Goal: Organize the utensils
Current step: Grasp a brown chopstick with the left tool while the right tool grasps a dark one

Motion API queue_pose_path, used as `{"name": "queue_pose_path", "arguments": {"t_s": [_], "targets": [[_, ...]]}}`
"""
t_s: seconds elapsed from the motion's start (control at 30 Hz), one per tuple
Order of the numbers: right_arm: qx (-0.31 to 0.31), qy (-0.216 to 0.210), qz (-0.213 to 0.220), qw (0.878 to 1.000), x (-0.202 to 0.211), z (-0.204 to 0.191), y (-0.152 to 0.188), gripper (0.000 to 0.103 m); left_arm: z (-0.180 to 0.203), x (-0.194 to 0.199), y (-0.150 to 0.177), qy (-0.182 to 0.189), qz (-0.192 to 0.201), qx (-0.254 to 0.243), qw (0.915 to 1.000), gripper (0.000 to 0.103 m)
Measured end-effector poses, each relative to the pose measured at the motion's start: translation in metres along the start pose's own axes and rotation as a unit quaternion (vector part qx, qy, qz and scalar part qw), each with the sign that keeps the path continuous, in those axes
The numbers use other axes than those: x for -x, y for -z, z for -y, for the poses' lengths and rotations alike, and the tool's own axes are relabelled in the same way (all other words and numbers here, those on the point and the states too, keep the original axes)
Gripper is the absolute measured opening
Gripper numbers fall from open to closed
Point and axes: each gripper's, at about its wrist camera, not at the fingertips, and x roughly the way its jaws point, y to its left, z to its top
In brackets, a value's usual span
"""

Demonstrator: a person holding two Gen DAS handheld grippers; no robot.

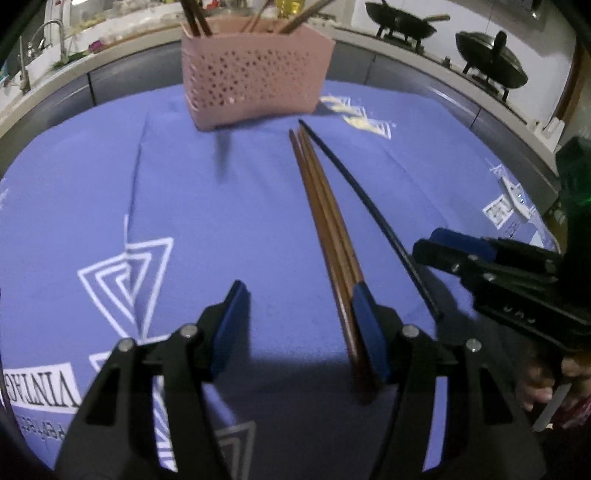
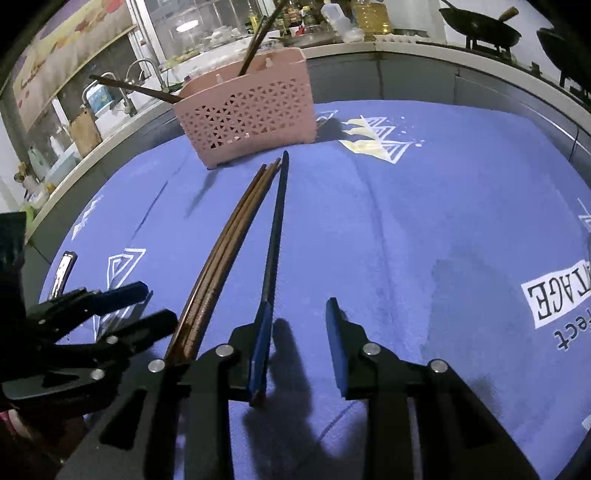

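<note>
Three brown chopsticks point(image 1: 325, 229) point(image 2: 225, 243) lie side by side on the blue tablecloth point(image 1: 203, 203), with a black chopstick point(image 1: 373, 206) point(image 2: 275, 236) just to their right. My left gripper point(image 1: 298, 286) point(image 2: 159, 301) is open; the brown chopsticks' near ends lie between its jaws, close against the right pad. My right gripper point(image 2: 299, 302) point(image 1: 424, 245) is open, and the black chopstick's near end runs along its left pad with a wide gap to the other pad. A pink perforated basket point(image 1: 255, 74) point(image 2: 251, 114) stands behind, with several chopsticks sticking out.
The cloth-covered table point(image 2: 443, 206) is ringed by a grey counter. Two woks point(image 1: 406, 22) point(image 1: 491, 62) sit on burners at the back right, and a sink tap point(image 1: 51, 33) is at the back left. A hand point(image 1: 535, 384) holds the right gripper.
</note>
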Motion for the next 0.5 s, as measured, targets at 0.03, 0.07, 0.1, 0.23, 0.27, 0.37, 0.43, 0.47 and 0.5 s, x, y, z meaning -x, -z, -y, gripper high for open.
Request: {"name": "queue_pose_path", "arguments": {"t_s": [0.03, 0.07, 0.1, 0.23, 0.27, 0.37, 0.43, 0.47, 0.5], "targets": [[-0.002, -0.002, 0.001, 1.000, 0.000, 0.002, 0.000, 0.031, 0.003, -0.001, 0.001, -0.006, 0.000, -0.005, 1.0000, 0.058], [-0.004, -0.004, 0.001, 1.000, -0.001, 0.003, 0.000, 0.031, 0.004, -0.001, 0.001, -0.012, 0.000, -0.010, 0.9999, 0.058], [-0.004, -0.006, 0.003, 1.000, -0.002, 0.002, 0.000, 0.031, 0.006, -0.002, 0.002, -0.019, -0.001, -0.015, 0.9997, 0.058], [0.003, -0.005, 0.008, 1.000, -0.003, 0.001, -0.001, 0.031, 0.007, -0.003, 0.000, -0.037, 0.000, -0.013, 0.9992, 0.057], [0.005, -0.004, 0.009, 1.000, -0.003, 0.001, 0.000, 0.031, 0.006, -0.004, 0.000, -0.043, -0.001, -0.012, 0.9990, 0.056], [0.012, -0.002, 0.012, 1.000, -0.004, -0.001, 0.000, 0.031, 0.011, -0.006, -0.001, -0.068, -0.004, -0.027, 0.9973, 0.055], [0.013, -0.003, 0.012, 1.000, -0.004, -0.002, 0.000, 0.031, 0.016, -0.008, -0.002, -0.077, -0.003, -0.039, 0.9963, 0.053], [0.013, -0.004, 0.012, 1.000, -0.004, -0.002, 0.000, 0.031, 0.014, -0.008, -0.004, -0.076, -0.003, -0.038, 0.9964, 0.049], [0.014, -0.006, 0.012, 1.000, -0.004, -0.002, -0.001, 0.031, 0.013, -0.008, -0.005, -0.076, -0.001, -0.037, 0.9964, 0.044]]}}
